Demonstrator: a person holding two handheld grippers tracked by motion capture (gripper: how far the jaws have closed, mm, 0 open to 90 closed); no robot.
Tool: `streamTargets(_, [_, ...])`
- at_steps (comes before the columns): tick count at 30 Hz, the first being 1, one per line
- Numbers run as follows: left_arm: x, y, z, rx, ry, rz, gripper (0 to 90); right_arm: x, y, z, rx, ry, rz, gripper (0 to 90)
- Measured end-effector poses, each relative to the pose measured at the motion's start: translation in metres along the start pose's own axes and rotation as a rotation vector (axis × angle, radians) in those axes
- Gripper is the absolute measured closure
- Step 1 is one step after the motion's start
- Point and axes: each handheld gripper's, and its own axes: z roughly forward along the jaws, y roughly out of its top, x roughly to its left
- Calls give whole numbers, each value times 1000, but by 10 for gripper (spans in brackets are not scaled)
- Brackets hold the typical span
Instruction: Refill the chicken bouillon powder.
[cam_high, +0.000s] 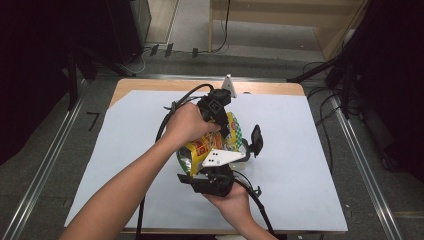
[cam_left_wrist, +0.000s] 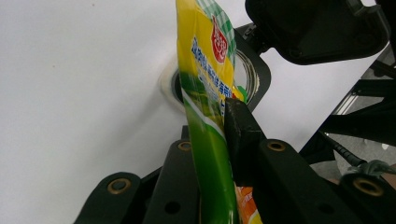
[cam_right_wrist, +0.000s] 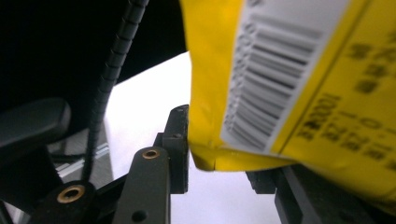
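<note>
One barcode on the snack bag faces the right tongs.

A white sheet is covering most of a wooden table in the middle of the frame. Grey floor is showing on both sides, with metal rails running along it at left and right. Cables are lying on the floor at upper centre. Dark equipment is standing at upper left, and a pale wooden panel is crossing the upper right.
</note>
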Motion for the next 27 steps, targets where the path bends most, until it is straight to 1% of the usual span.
streamTargets(2, [-2, 0, 0, 1, 10, 3, 849, 1, 0, 1, 10, -12, -28, 652])
streamTargets(5, [-3, 1, -1, 11, 21, 5, 849, 4, 0, 2, 14, -34, -56, 673])
streamTargets(7, [-4, 2, -1, 12, 25, 3, 848, 3, 0, 1, 10, -33, -59, 686])
streamTargets(12, [-3, 1, -2, 10, 24, 0, 841, 3, 1, 1, 7, -30, -54, 687])
streamTargets(13, [-2, 1, -4, 3, 30, 4, 839, 3, 1, 1, 5, -26, -51, 687])
streamTargets(17, [0, 0, -8, -11, 37, -4, 838, 2, 2, 1, -16, -11, -34, 685])
streamTargets(26, [1, 1, -10, -12, 39, -8, 840, 1, 5, -2, -32, -2, -19, 686])
streamTargets(27, [1, 1, -11, -10, 38, -7, 840, 1, 5, -2, -33, -5, -24, 686])
